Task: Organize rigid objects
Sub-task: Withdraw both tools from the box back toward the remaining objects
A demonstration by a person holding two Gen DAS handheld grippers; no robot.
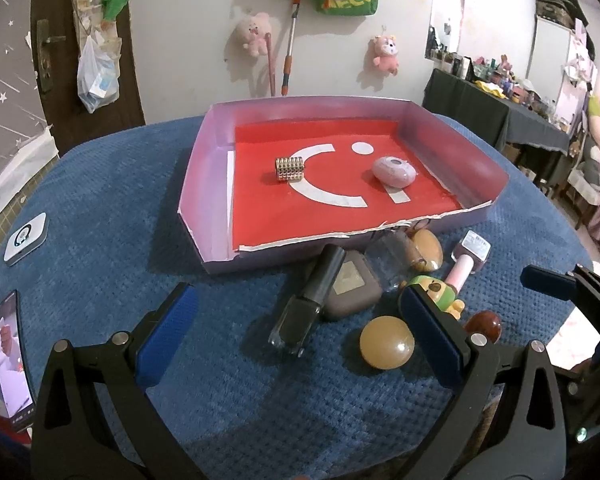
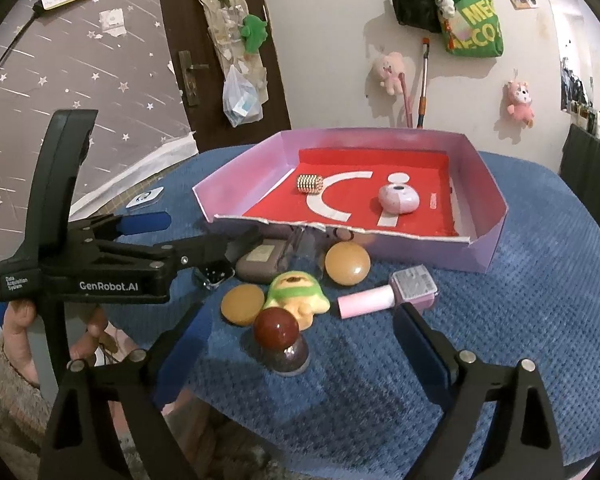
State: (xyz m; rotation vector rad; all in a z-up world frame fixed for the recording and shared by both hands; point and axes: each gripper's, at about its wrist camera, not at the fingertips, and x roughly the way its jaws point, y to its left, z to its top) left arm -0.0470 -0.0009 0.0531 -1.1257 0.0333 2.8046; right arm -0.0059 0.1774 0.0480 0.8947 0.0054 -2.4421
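I read the shallow box as the collection bin; a beaded metal cylinder and a lilac oval case already lie on its red floor, so the cluster on the blue cloth in front of its torn near wall is what remains to sort. My left gripper is wide open and holds nothing; the dark bottle lies between its fingers, the amber ball just inside the right pad. My right gripper is equally spread and empty; the red-brown ball sits between its fingers, the pink bottle near the right one.
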